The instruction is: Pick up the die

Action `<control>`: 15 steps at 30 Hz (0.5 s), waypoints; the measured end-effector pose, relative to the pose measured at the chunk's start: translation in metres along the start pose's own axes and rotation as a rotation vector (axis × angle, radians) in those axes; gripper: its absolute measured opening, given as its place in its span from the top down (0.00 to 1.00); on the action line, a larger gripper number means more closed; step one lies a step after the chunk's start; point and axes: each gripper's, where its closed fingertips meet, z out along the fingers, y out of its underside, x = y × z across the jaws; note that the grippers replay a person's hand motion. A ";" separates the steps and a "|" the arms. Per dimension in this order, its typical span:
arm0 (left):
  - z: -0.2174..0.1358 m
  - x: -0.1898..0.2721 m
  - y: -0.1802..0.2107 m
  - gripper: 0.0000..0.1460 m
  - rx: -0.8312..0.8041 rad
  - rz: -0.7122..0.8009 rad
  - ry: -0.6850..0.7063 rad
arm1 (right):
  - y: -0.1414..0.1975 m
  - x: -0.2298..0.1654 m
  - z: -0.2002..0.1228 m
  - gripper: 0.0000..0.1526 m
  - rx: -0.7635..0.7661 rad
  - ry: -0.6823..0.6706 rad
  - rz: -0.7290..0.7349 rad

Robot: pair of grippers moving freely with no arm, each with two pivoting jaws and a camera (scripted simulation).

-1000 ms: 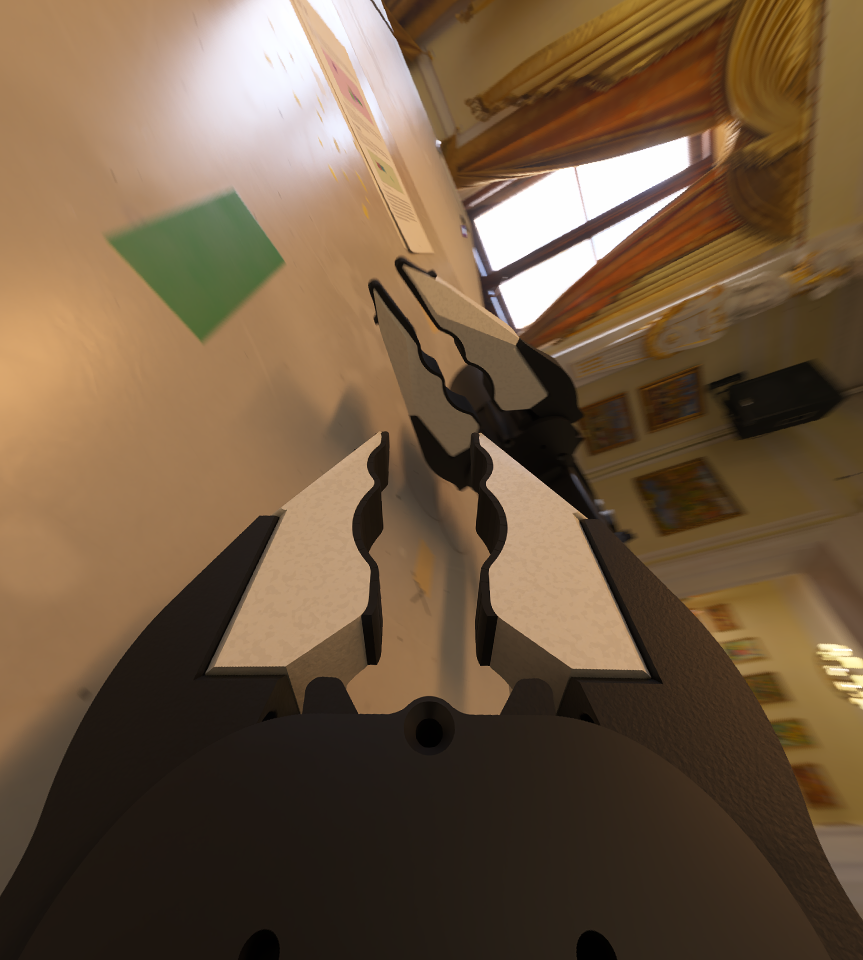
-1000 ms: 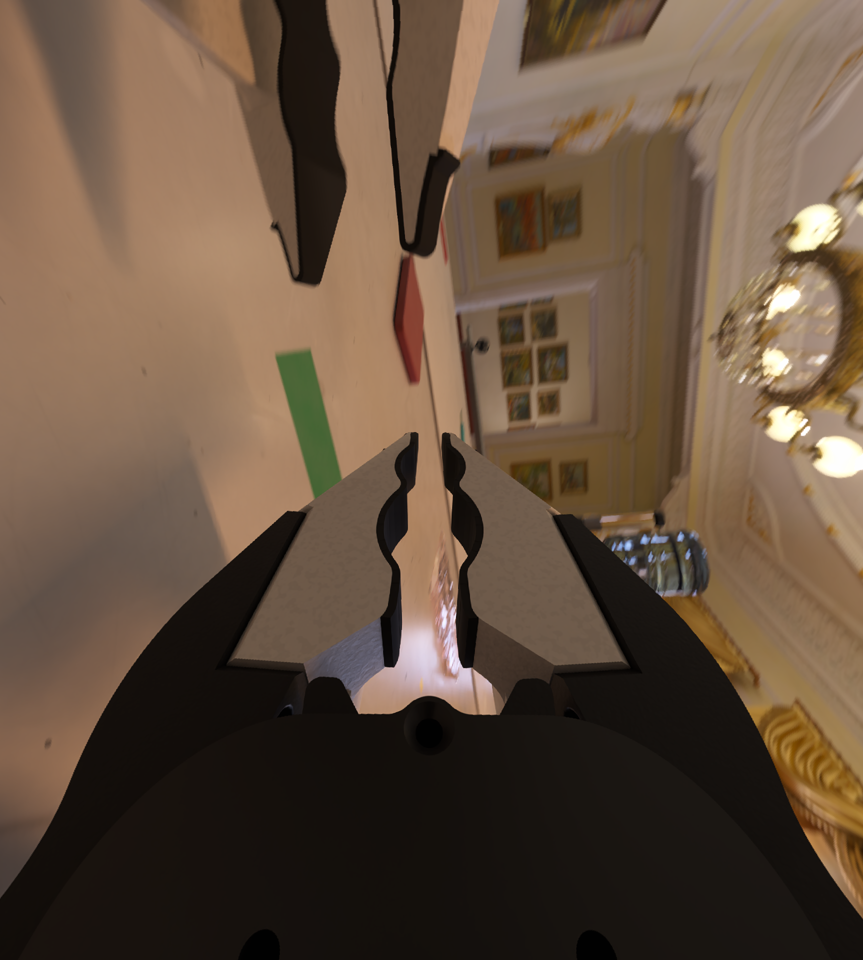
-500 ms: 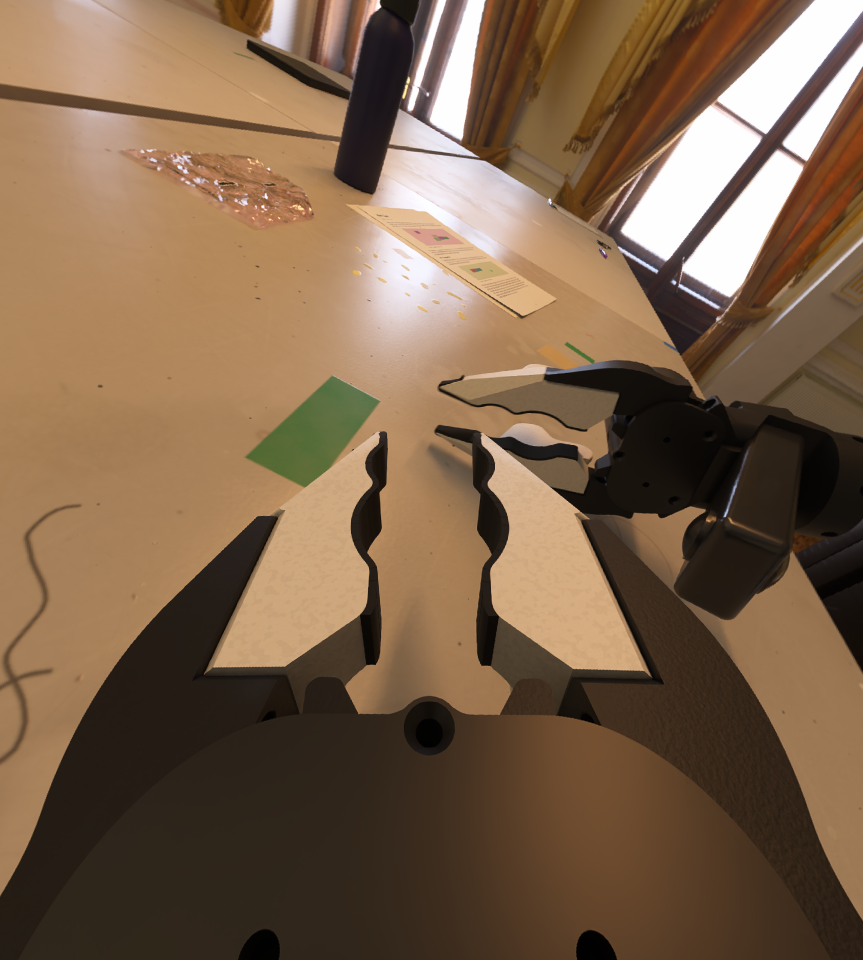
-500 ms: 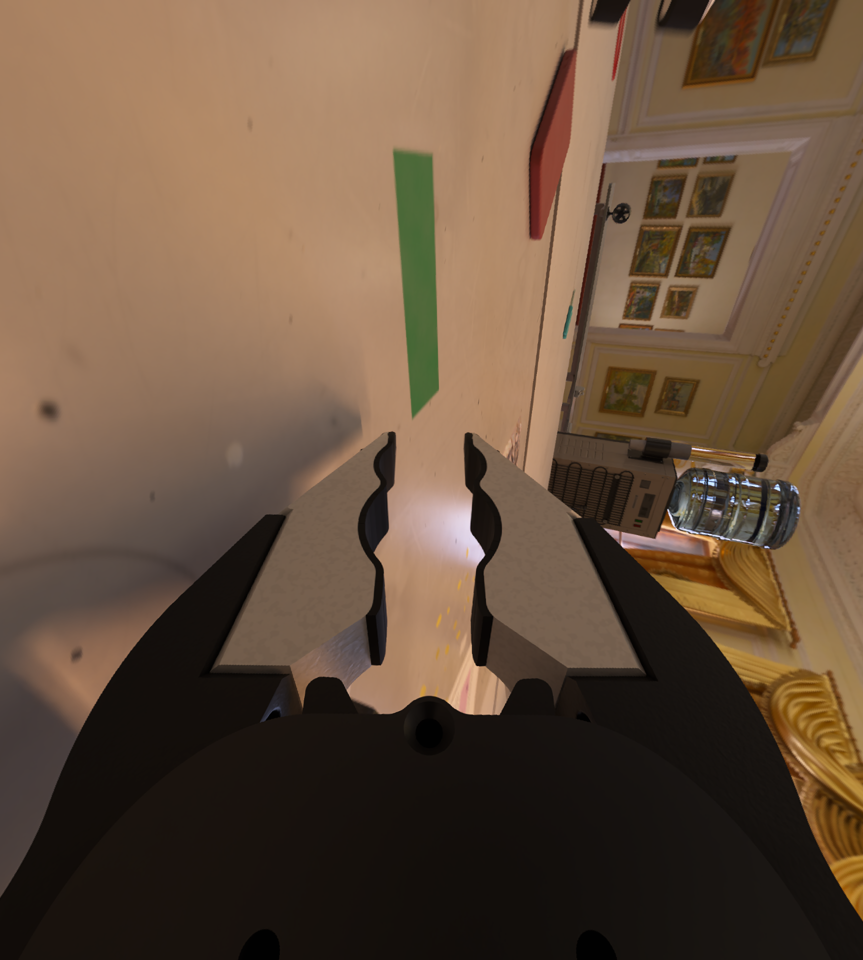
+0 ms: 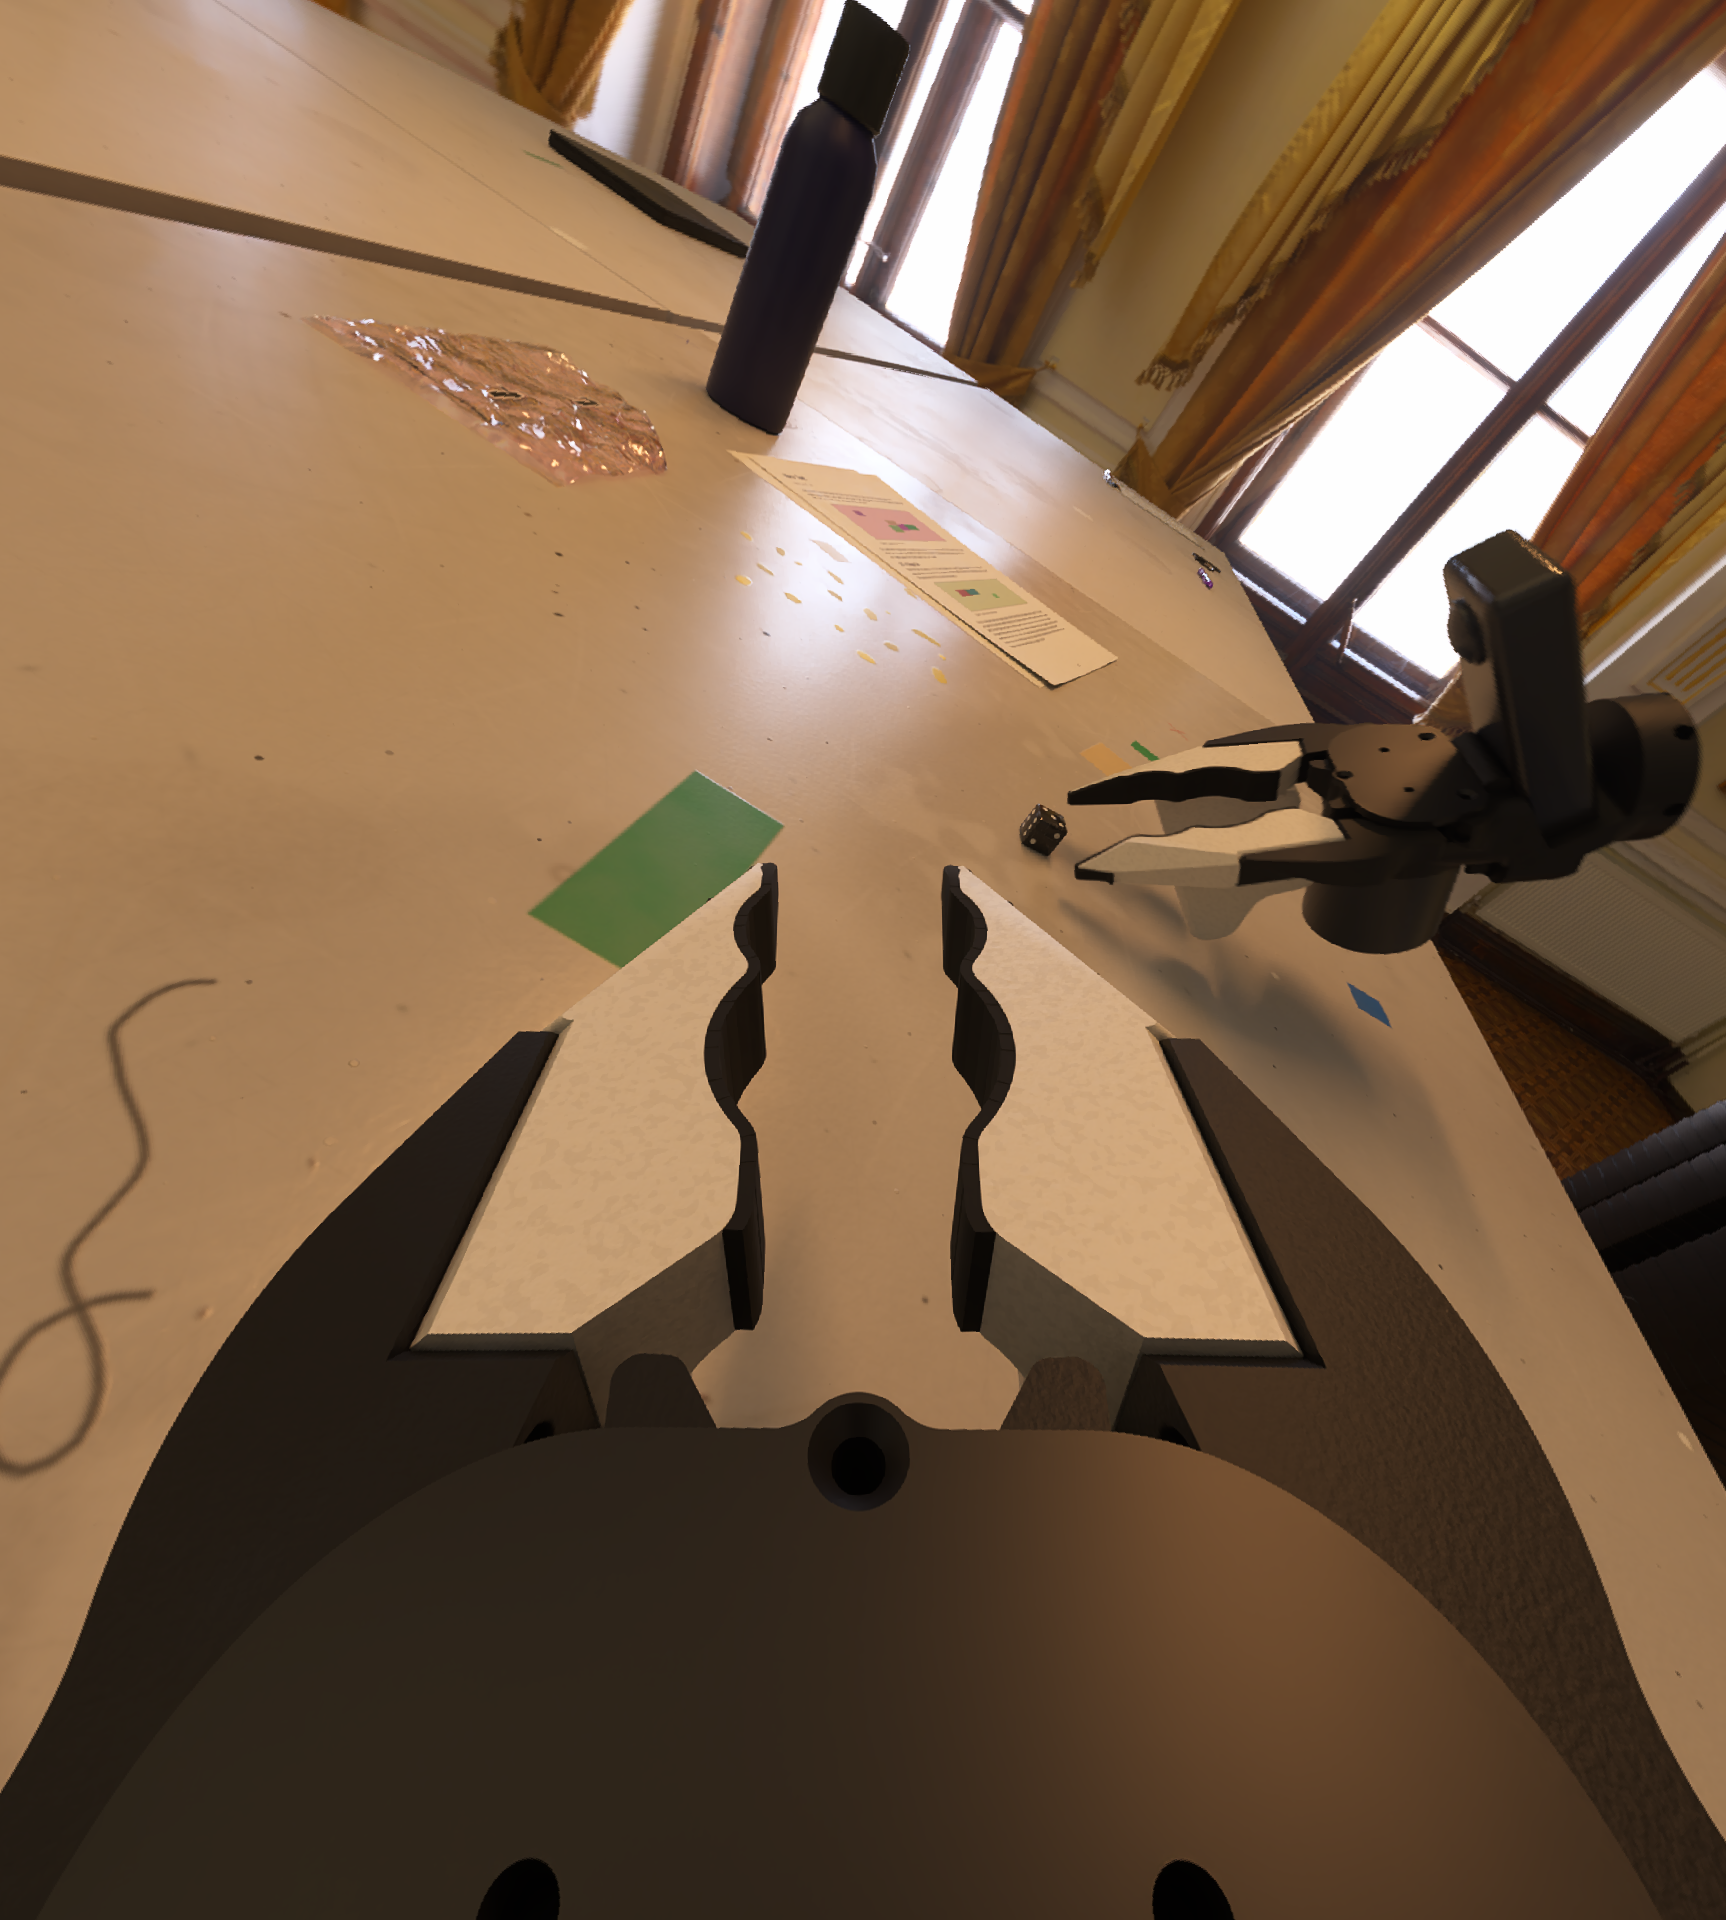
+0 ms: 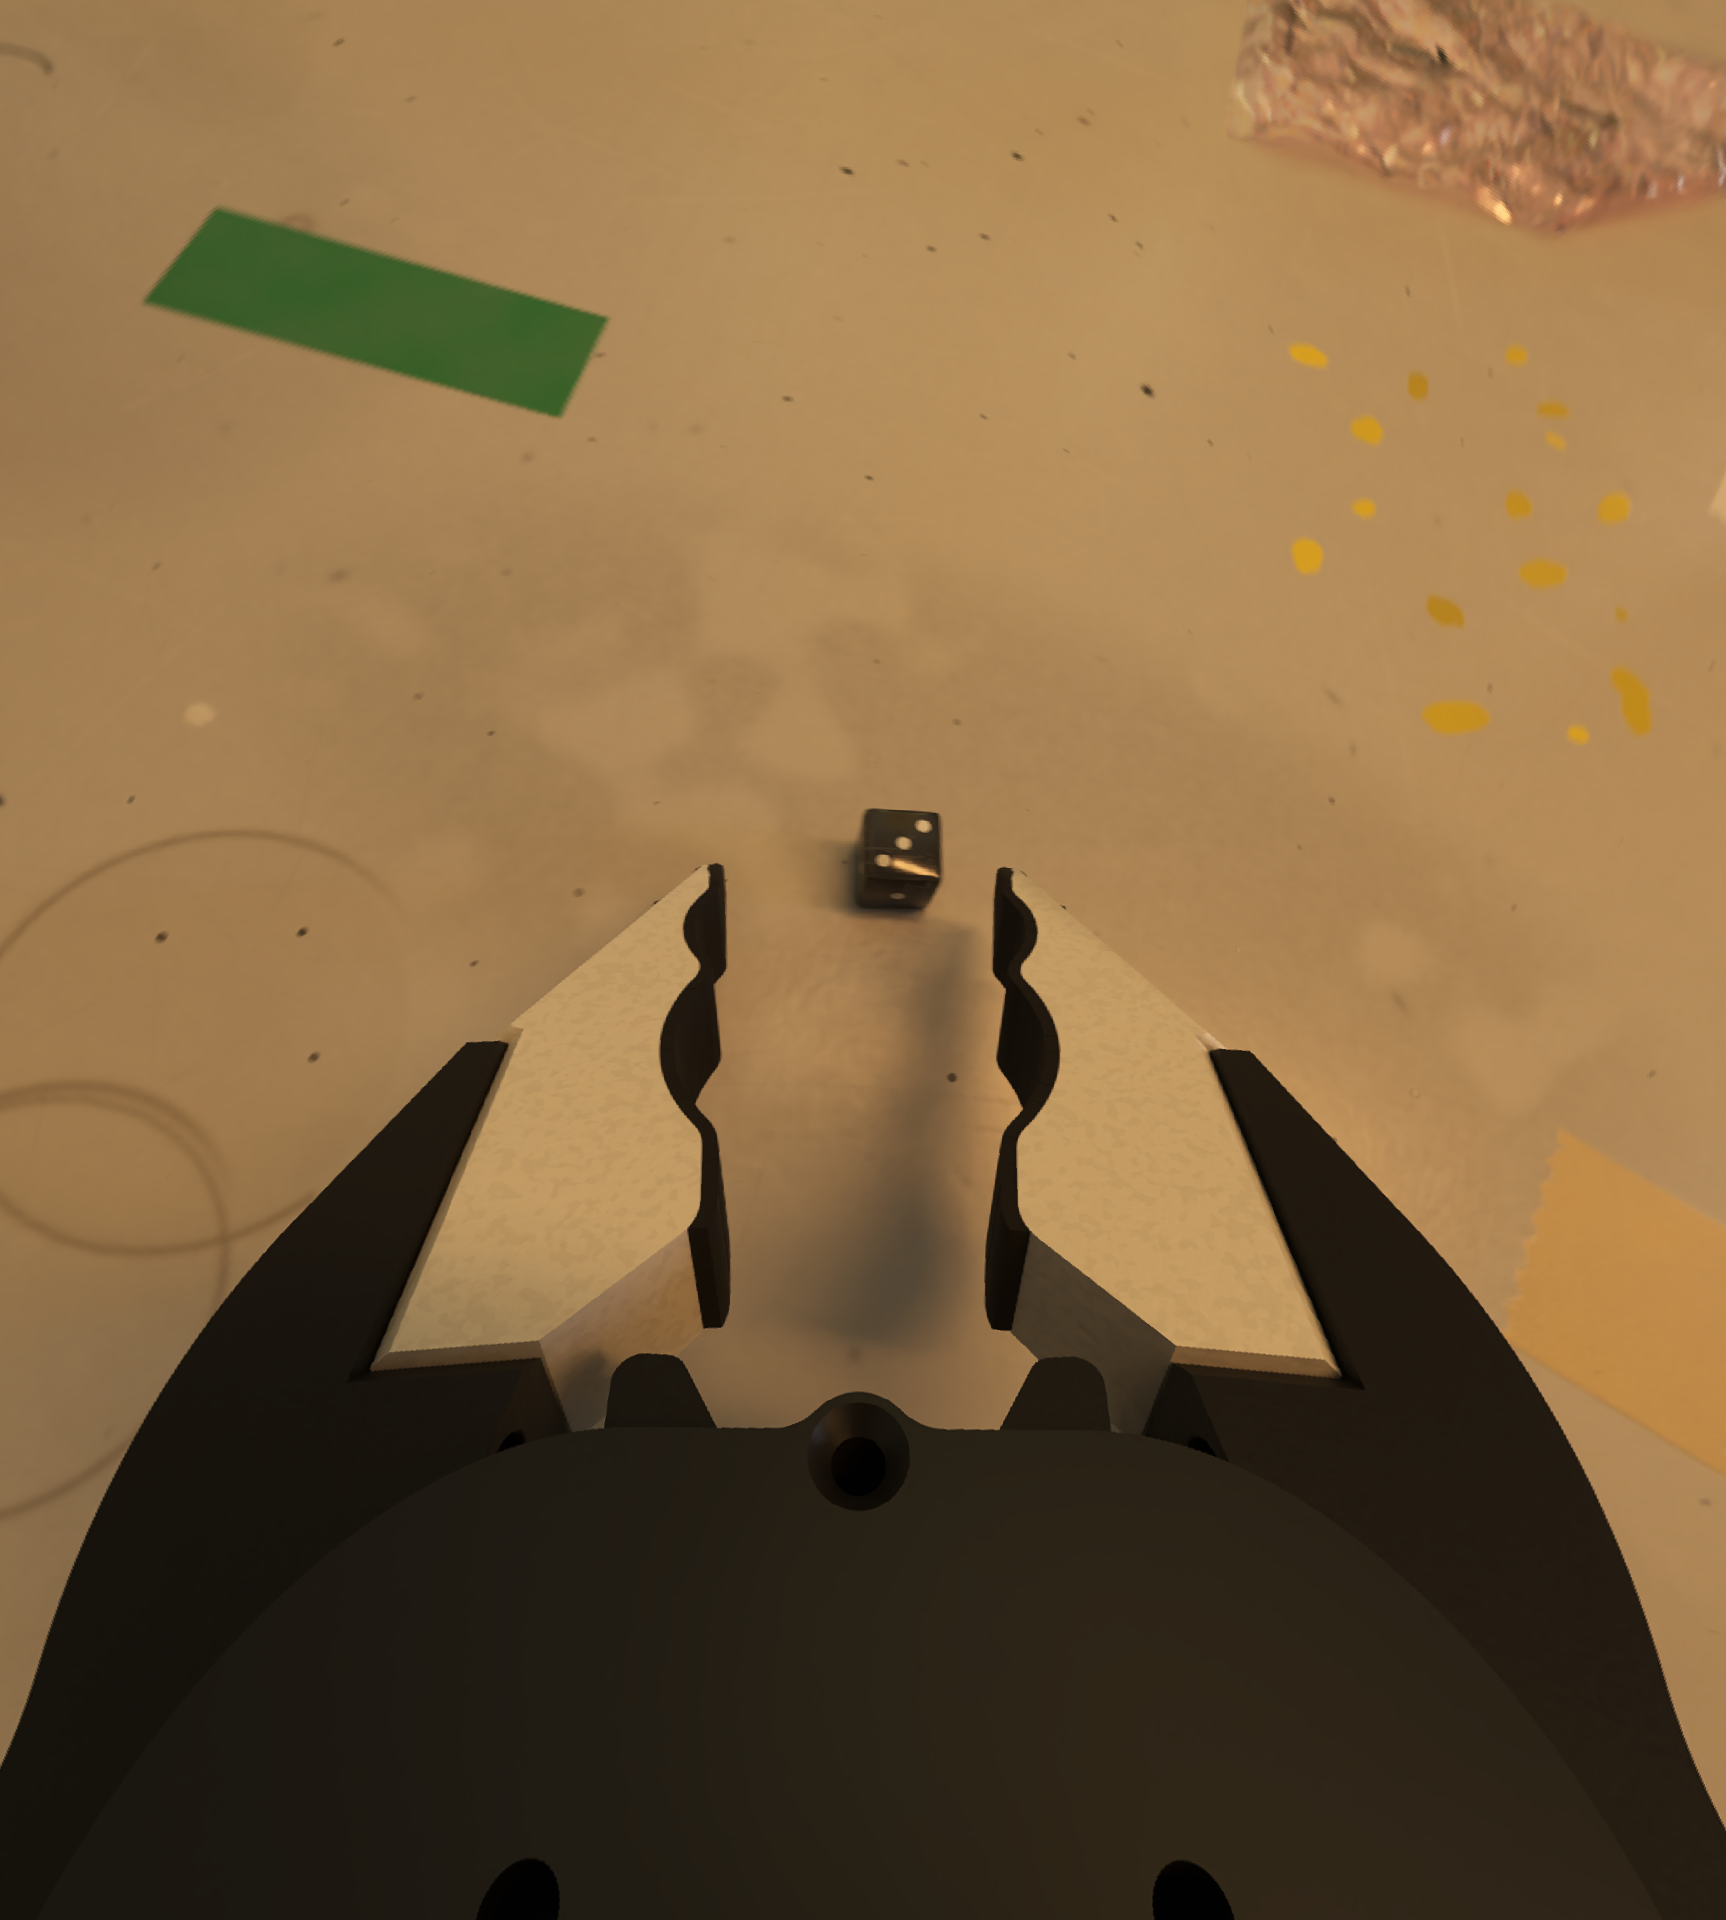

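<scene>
A small black die [image 6: 898, 860] with white pips sits on the beige table [image 6: 838, 623]. My right gripper [image 6: 856, 883] is open and empty, and the die lies just beyond its fingertips, in line with the gap. In the left wrist view the die [image 5: 1042, 829] lies just off the tips of the right gripper [image 5: 1082, 831], which hovers above the table. My left gripper [image 5: 857, 883] is open and empty, low over the table, left of and nearer than the die.
A green patch [image 5: 656, 868] lies by the left gripper's tips and also shows in the right wrist view [image 6: 376, 310]. A dark bottle [image 5: 794, 234], crinkled foil [image 5: 506, 400], a printed sheet [image 5: 926, 566] and the table's right edge [image 5: 1461, 1091] lie around. An orange patch [image 6: 1633, 1299] is at right.
The right gripper has swung to point down at the table, so the die has come into view at its tips, and its jaws have opened wider. The left gripper has pulled back a little.
</scene>
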 end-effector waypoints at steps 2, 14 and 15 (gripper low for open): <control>-0.001 0.000 -0.002 0.79 0.006 0.006 0.006 | 0.003 0.008 0.005 0.70 -0.007 -0.005 0.057; -0.008 0.023 -0.010 0.77 0.025 0.082 0.164 | -0.044 -0.032 0.007 0.89 0.126 -0.077 -0.205; -0.008 0.029 -0.009 0.76 0.020 0.103 0.197 | -0.057 -0.049 0.003 0.89 0.183 -0.097 -0.286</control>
